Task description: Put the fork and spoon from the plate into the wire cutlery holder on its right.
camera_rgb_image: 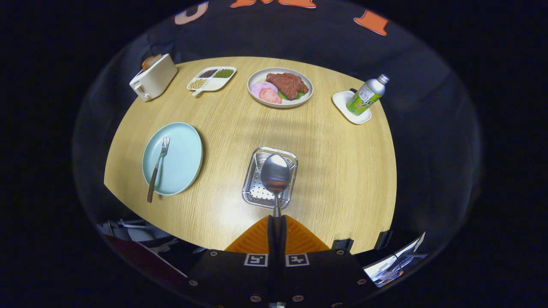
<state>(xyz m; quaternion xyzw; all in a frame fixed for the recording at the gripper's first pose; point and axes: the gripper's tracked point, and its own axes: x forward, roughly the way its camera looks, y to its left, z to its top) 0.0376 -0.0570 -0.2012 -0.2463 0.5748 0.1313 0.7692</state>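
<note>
My gripper (276, 222) is shut on the handle of a metal spoon (275, 174), whose bowl points ahead and hangs above the cutlery holder (255, 188), a rectangular metal holder with a perforated floor on the wooden table. To the left of the holder lies a light blue plate (182, 159). A fork (158, 164) rests on it, tines pointing away, handle sticking out over the plate's near rim.
Farther back stand a white toaster (153, 78), a divided dish of beans (211, 78), a plate of meat and ham slices (280, 87), and a green-labelled bottle (367, 94) on a small white tray (345, 105). The round table's edge (171, 229) curves just left of my fingers.
</note>
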